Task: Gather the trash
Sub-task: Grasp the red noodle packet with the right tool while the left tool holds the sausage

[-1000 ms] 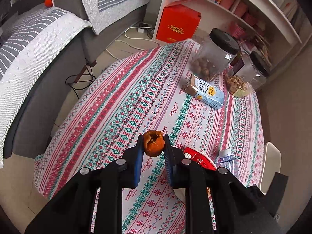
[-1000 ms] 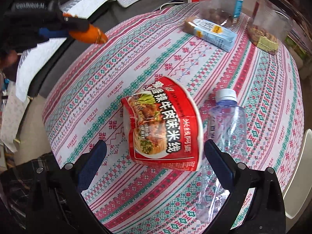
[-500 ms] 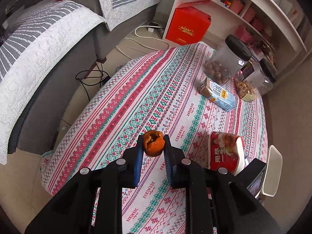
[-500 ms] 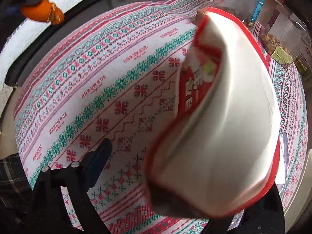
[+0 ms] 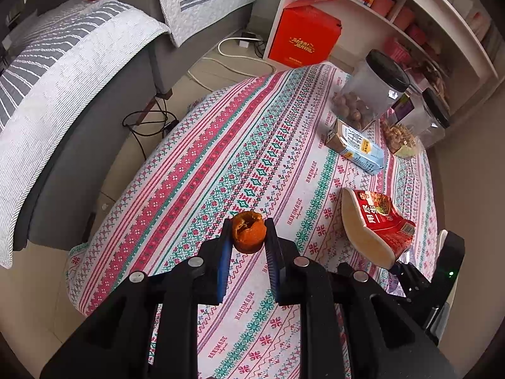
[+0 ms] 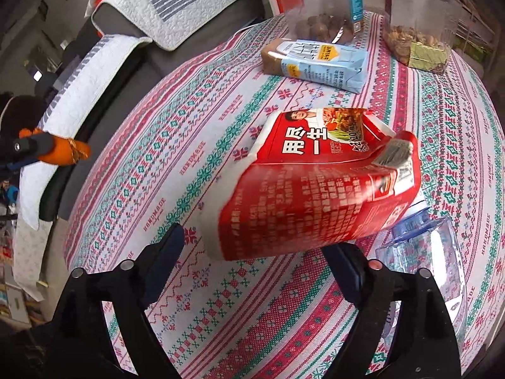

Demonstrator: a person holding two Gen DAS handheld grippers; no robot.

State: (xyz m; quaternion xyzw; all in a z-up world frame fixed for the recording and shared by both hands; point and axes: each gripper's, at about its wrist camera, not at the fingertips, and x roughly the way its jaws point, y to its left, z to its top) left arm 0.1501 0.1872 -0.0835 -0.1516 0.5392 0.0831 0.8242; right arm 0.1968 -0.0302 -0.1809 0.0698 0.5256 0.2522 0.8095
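Observation:
An orange fruit peel [image 5: 247, 232] is pinched between the blue pads of my left gripper [image 5: 248, 224], which is shut on it above the near-left part of the patterned tablecloth [image 5: 202, 170]. The right wrist view shows the same peel [image 6: 63, 153] at its left edge. A crumpled red and white instant-noodle cup [image 6: 315, 189] lies tilted on its side between the fingers of my right gripper [image 6: 255, 240]. Its jaws are opening, and a gap shows beside the left finger [image 6: 167, 246]. The cup [image 5: 375, 221] also shows in the left wrist view.
A clear plastic bottle [image 6: 426, 252] lies just right of the cup. A light blue drink carton [image 5: 356, 145] lies farther back, in front of two black-lidded jars [image 5: 369, 91] of nuts. A sofa [image 5: 63, 94] and a shelf with a red box [image 5: 303, 38] stand beyond the table.
The noodle cup came up close to the right camera, then tipped over and now lies tilted between the right fingers. My left gripper still holds the peel and drew back a little.

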